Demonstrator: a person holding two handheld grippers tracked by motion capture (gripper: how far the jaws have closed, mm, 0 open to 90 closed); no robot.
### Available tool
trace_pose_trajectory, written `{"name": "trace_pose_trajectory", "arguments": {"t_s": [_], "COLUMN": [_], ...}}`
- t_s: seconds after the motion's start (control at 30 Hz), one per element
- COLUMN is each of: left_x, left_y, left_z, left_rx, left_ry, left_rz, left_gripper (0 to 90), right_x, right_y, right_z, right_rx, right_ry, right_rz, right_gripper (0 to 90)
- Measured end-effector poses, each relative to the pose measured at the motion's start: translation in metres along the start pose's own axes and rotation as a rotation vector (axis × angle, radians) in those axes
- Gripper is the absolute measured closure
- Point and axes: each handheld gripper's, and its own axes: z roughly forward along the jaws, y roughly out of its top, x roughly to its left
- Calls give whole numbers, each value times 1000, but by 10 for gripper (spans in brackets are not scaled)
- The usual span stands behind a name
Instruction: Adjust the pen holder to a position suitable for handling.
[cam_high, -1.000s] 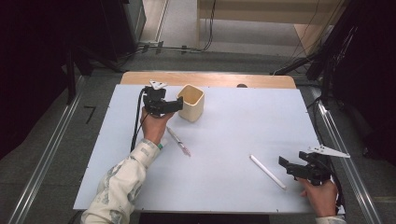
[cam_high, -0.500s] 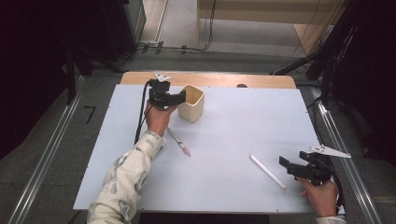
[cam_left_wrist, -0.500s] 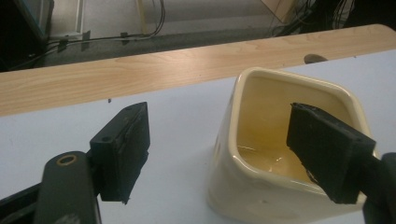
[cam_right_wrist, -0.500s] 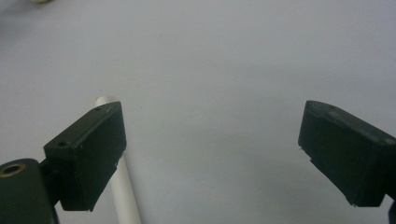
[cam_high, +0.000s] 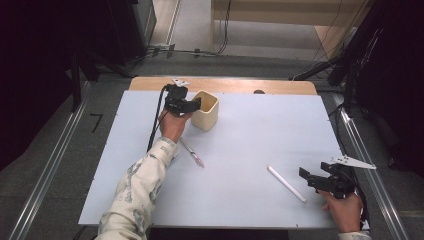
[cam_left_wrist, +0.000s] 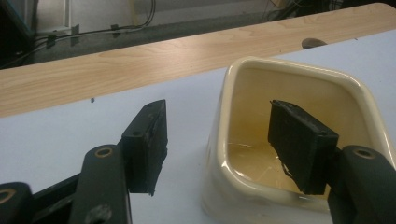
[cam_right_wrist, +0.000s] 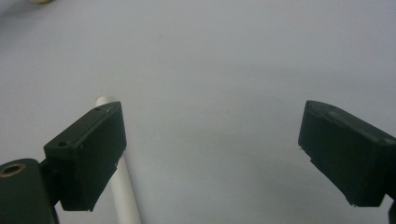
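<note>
My left claw (cam_left_wrist: 224, 140) is spread, straddling the near wall of the cream cup (cam_high: 206, 110) at the bench's (cam_high: 250, 140) far side; I should seat deeper before closing. My right claw (cam_right_wrist: 210, 154) gapes empty beside the white stick (cam_high: 286, 183). The pink-tipped thing (cam_high: 192, 152) is perhaps a pen. No readable writing.

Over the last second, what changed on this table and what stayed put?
The left hand-held gripper moved away from the person and now straddles the cream cup's near wall, jaws open, one inside, one outside. Nothing gripped yet. The cup, the pen, the white stick and the open right hand-held gripper stayed put.
</note>
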Motion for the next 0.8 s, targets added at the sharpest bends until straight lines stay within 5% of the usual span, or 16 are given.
{"name": "trace_pose_trajectory", "arguments": {"t_s": [0.8], "left_x": [-2], "left_y": [-1], "left_z": [15], "left_rx": [47], "left_ry": [0], "left_rz": [39], "left_gripper": [726], "right_x": [0], "right_y": [0], "right_z": [0], "right_rx": [1], "right_ry": [2], "right_rz": [6], "right_gripper": [62]}}
